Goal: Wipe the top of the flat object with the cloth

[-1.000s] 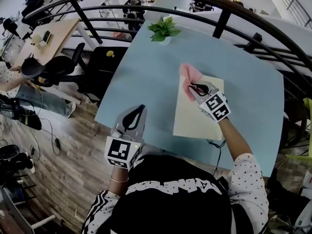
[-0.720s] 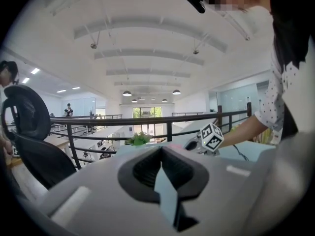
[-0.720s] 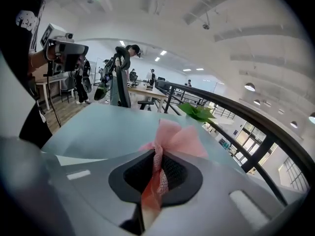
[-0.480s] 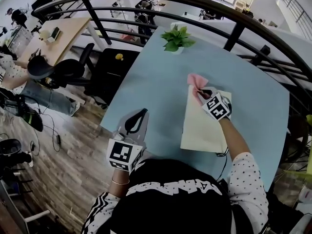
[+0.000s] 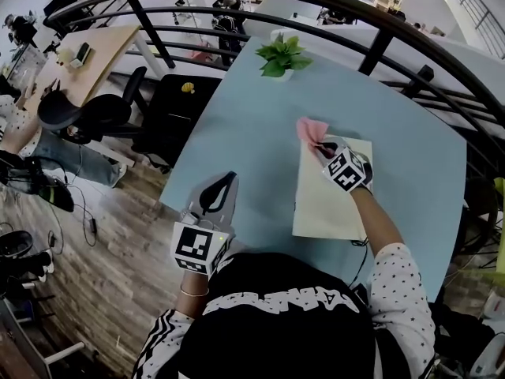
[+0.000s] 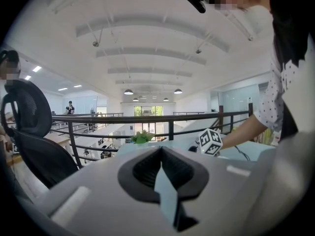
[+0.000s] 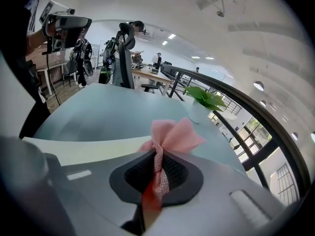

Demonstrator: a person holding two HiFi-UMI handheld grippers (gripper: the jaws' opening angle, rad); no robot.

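**Right gripper pinches the cloth at the board's far corner; left gripper is shut and empty**

The right gripper [image 7: 157, 155] has its jaws pressed onto a pink cloth [image 7: 173, 133]. A twisted strand of the mesh fabric runs back between the dark pads. The rest of the cloth fans out in a loose bunch just past the jaw tips.

Beneath this gripper and behind its tips lies the flat object, a cream board [image 5: 327, 200], on a pale blue table [image 5: 237, 125]. In the head view the gripper sits over the board's far left corner. The fanned cloth ahead of the tips covers that corner and spills past the edge onto the table. No view shows whether the cloth presses on the board there or only brushes it.

Further ahead of the tips and a little to their right, a potted plant [image 5: 281, 55] stands near the table's far edge. A dark metal railing [image 5: 379, 24] curves behind it.

The left gripper [image 6: 160, 152] is well to the left of the right one, at the table's near left edge and clear of the board. Its jaws are closed tip to tip with nothing between them, and only the blue tabletop shows through the gap behind the tips. It points across the table toward the plant. The right gripper's marker cube is ahead of it and to its right.
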